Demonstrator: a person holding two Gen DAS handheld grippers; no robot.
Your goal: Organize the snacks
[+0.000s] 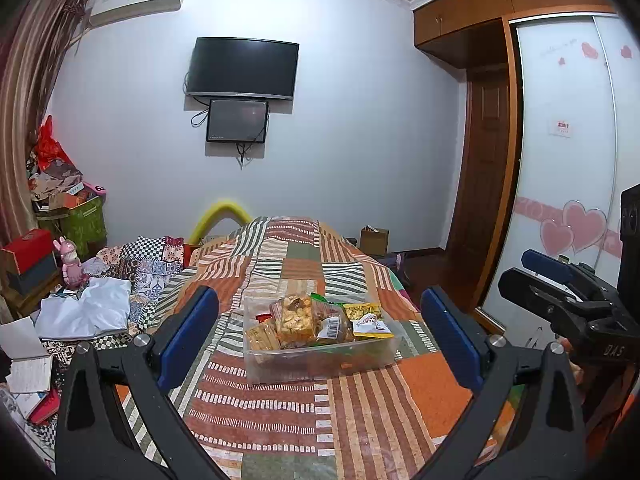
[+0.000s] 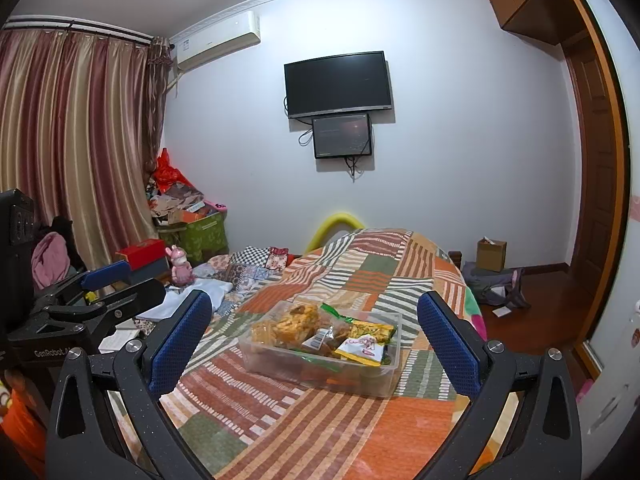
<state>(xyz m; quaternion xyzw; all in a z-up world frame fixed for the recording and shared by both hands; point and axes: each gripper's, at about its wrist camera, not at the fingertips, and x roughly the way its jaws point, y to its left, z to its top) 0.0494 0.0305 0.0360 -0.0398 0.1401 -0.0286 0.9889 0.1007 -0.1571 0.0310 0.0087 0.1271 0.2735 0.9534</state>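
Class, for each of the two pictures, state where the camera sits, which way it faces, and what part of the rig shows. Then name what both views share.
Left wrist view: on the left claw, facing along the bed toward the clear snack box; own open fingers frame it, right claw at the right edge.
Right wrist view: on the right claw, facing the same box from further right; left claw at the left edge.
Shared: box, patchwork bedspread, wall television.

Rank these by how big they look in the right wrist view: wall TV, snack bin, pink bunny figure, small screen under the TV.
1. Snack bin, nearest the camera, which inflates it
2. Wall TV
3. Small screen
4. Pink bunny figure
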